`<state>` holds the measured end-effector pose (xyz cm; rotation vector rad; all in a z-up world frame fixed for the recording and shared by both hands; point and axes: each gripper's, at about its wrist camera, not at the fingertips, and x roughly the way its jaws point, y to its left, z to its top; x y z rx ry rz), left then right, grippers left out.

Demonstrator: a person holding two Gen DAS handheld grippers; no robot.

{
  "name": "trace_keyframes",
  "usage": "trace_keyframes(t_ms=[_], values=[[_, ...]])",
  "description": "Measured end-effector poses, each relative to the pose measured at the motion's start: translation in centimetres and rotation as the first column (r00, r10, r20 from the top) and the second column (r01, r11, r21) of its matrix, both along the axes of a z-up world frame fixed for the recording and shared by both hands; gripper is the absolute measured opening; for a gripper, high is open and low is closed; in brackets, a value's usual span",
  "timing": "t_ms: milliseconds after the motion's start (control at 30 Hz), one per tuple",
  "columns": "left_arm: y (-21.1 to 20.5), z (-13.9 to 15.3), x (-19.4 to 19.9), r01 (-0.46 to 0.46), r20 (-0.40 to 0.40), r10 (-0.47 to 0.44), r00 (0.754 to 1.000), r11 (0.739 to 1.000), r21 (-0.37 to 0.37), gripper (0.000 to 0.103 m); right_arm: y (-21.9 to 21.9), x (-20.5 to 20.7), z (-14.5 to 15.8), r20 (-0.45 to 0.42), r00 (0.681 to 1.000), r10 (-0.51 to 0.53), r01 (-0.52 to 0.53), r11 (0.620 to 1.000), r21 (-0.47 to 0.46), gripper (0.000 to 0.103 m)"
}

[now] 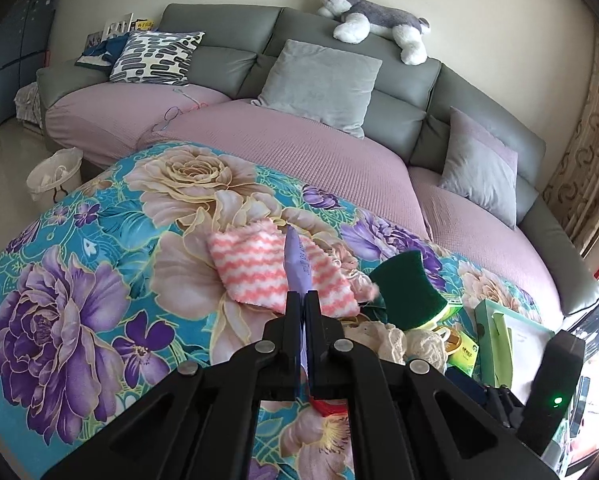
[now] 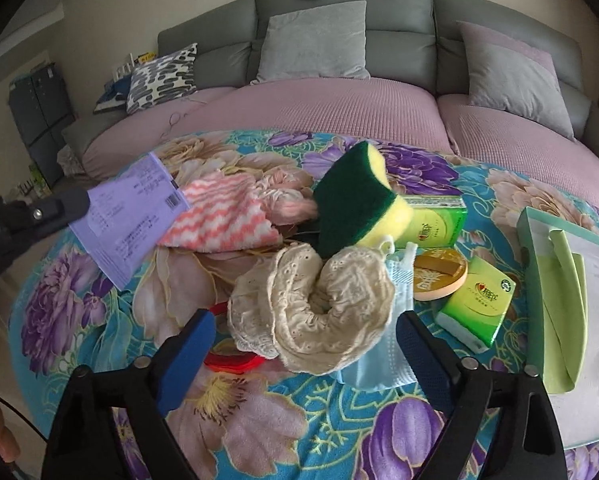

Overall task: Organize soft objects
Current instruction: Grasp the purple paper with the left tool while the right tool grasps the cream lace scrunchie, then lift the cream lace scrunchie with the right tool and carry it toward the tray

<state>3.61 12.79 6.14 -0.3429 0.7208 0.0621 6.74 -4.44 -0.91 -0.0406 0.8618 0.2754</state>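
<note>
Purple packet (image 2: 133,216): thin, smooth, printed plastic. Striped cloth (image 2: 223,216): fluffy. Sponge (image 2: 351,204): coarse green scourer, yellow foam. Lace scrunchie (image 2: 311,312): matt cotton.

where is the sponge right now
Right wrist view, centre: the sponge leans on a green tissue pack, behind the cream lace cloth.
</note>
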Motion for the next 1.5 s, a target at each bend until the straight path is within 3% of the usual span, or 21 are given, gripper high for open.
trace_keyframes(t_ms=[233, 467, 700, 800, 933, 1167, 1500], values=[[0.7, -0.5, 0.0, -0.006, -0.008, 0.005, 1.000, 1.000, -0.020, 0.002, 0.8, 0.6, -1.3, -0.019, 1.000, -0.010, 0.009, 0.999, -0.047, 0.066], [0.7, -0.8, 0.2, -0.001, -0.018, 0.000, 1.000, 1.000, -0.028, 0.002, 0.2, 1.1, -2.2, -0.061, 0.998, -0.009, 0.009, 1.000, 0.007, 0.049], [0.3, -0.5, 0.2, 0.005, -0.011, -0.005, 1.000, 1.000, -0.021, 0.002, -0.9, 1.0, -1.4, -0.056, 0.998, -0.005, 0.011, 0.996, 0.093, 0.020], [0.1, -0.2, 0.1, 0.006, -0.003, -0.006, 1.000, 1.000, -0.017, 0.002, -1.3, 0.9, -1.0, -0.058, 0.998, 0.002, 0.005, 0.992, 0.126, 0.015], [-0.1, 0.5, -0.1, 0.008, 0.022, -0.008, 1.000, 1.000, -0.012, 0.002, -1.7, 0.4, 0.0, -0.041, 0.999, 0.017, -0.010, 0.983, 0.182, 0.013], [-0.7, 2.7, -1.2, 0.017, 0.099, -0.017, 0.995, 1.000, 0.005, 0.002, -3.2, -1.4, 3.8, 0.063, 0.998, 0.013, -0.029, 0.964, 0.264, 0.013], [-4.0, 5.0, -1.6, 0.093, 0.174, -0.095, 0.980, 0.995, 0.021, 0.002, -7.1, -3.2, 7.2, 0.144, 0.987, -0.067, 0.022, 0.956, 0.292, 0.013]])
